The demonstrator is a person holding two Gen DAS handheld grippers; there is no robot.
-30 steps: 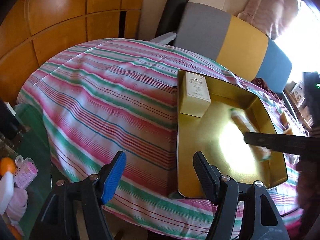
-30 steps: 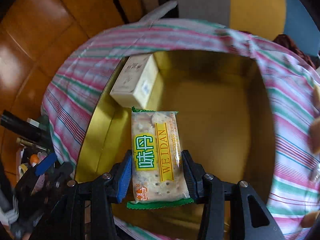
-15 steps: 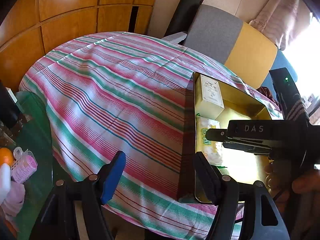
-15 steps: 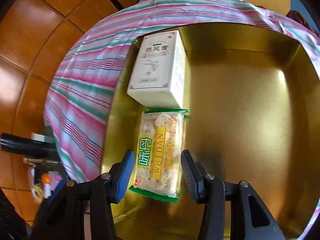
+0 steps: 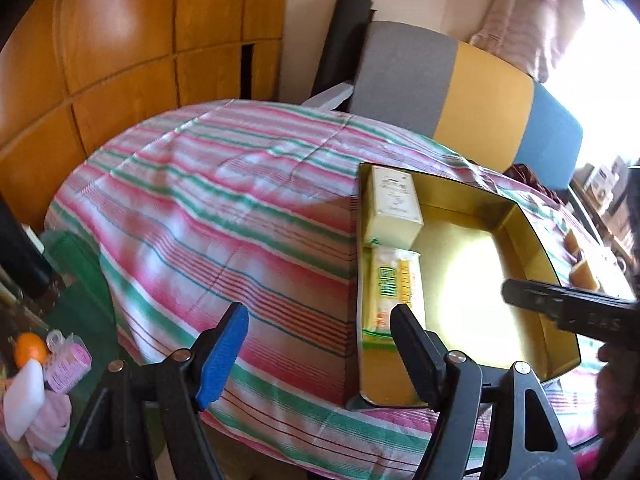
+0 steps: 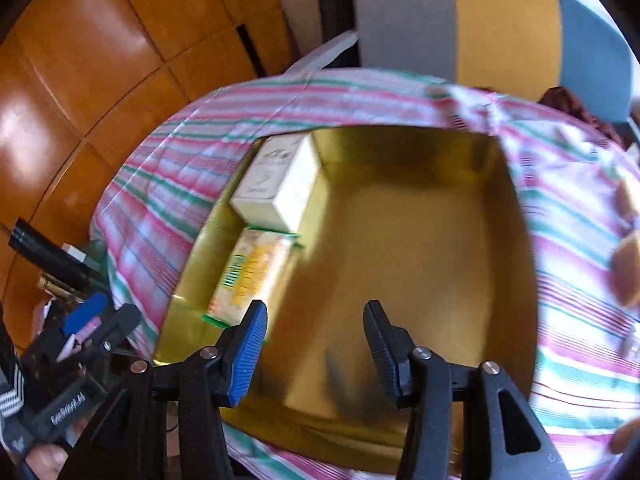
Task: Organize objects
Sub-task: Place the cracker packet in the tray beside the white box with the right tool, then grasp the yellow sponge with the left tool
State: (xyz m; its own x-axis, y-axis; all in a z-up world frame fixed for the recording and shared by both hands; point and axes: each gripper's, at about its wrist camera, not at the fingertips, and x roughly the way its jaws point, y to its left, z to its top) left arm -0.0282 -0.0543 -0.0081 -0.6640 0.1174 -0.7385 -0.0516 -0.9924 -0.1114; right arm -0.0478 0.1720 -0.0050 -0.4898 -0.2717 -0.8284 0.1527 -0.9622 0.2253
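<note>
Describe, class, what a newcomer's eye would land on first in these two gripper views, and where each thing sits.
First, the shiny gold tray on the pink-and-green striped cloth. Along its left wall lie a cream carton at the far corner and a biscuit packet just in front of it. The right gripper hangs open above the tray; the left gripper is open near its front left corner.

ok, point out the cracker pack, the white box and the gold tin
cracker pack [image 5: 394, 286], left wrist view, middle of its printed top face
white box [image 6: 276, 184], right wrist view, its top face
gold tin [image 6: 404, 248], right wrist view, bare floor
</note>
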